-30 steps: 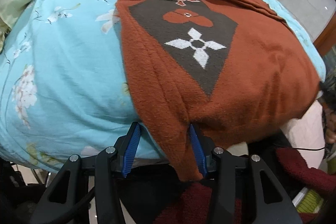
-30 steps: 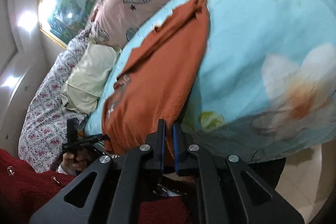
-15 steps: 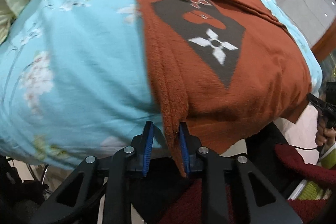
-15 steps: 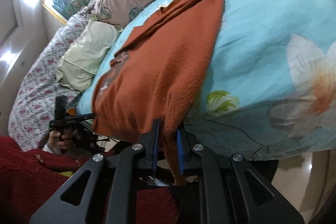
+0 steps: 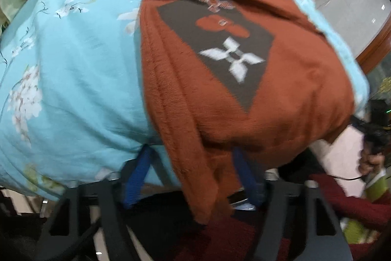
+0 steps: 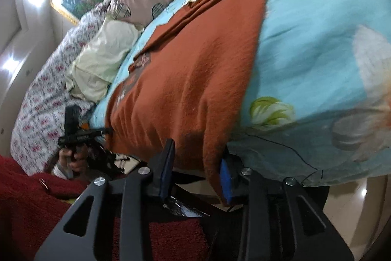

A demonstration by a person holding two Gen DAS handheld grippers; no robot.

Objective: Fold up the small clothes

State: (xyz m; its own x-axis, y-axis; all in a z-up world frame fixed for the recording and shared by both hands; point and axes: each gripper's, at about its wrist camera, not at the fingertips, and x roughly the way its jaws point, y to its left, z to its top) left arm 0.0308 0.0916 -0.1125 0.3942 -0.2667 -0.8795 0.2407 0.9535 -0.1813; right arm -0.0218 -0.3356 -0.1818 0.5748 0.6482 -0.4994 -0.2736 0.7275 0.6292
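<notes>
Two views, left wrist first: found the rust-orange knitted sweater with a dark flower-patterned panel (image 5: 244, 80) spread on the pale blue floral quilt (image 5: 73, 80), hem hanging past the quilt's near edge. Saw the left gripper (image 5: 193, 173) with jaws just reopened, hem corner loose between the blue pads (image 5: 136, 177), nothing pinched. Right wrist view: same sweater (image 6: 193, 80) on the quilt (image 6: 317, 45); right gripper (image 6: 195, 173) likewise just opening, hem draped between unclamped. Judged both corners released; next, regripping the hem and folding toward the collar.

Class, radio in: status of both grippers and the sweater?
Both grippers open, just released. Rust sweater on blue quilt, hem hanging between fingers. Nothing in the way.
</notes>
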